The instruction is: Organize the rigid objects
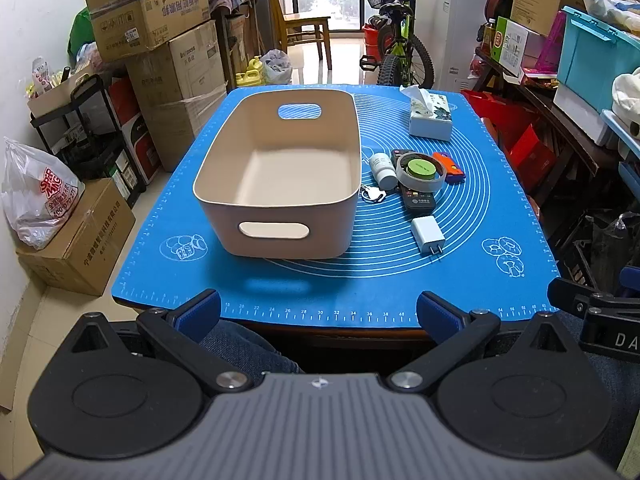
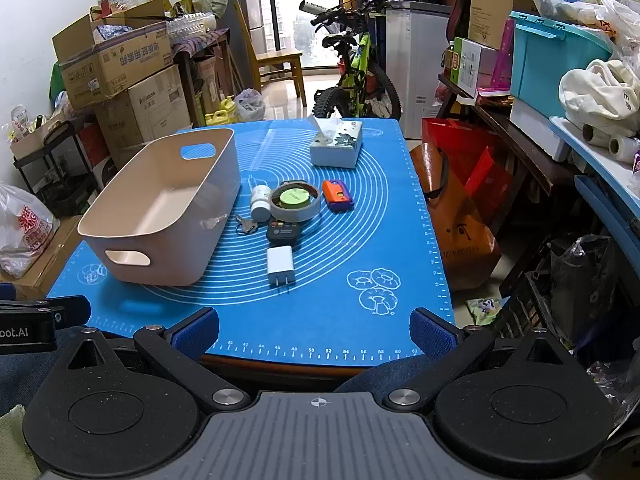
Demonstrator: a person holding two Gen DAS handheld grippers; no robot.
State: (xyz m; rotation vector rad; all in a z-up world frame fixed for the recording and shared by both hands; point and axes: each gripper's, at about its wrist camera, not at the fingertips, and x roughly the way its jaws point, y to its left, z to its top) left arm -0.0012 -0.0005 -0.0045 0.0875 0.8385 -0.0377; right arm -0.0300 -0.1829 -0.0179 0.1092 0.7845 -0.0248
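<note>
Holding both grippers back at the near edge of the table, you have nothing in either: your left gripper (image 1: 318, 312) has its blue-padded fingers spread wide over the edge of the blue silicone mat (image 1: 472, 248), and your right gripper (image 2: 314, 330) is spread just as wide on its side. Going from left to right across the mat, the beige storage bin (image 1: 280, 176) sits first, upright, with a handle cut-out in each short end and nothing visible inside it. Just beside its right wall lie a set of keys (image 1: 374, 194) and a small white bottle (image 1: 382, 170) on its side. Next comes a roll of tape (image 1: 420, 174) with a green round lid (image 1: 421, 169) inside its ring, both resting on a black remote control (image 1: 418, 200). In front of the remote, apart from it, lies a white charger plug (image 1: 429, 236), prongs toward you. Right of the tape is an orange and purple object (image 1: 450, 166). Farther back stands a tissue box (image 1: 431, 118).
</note>
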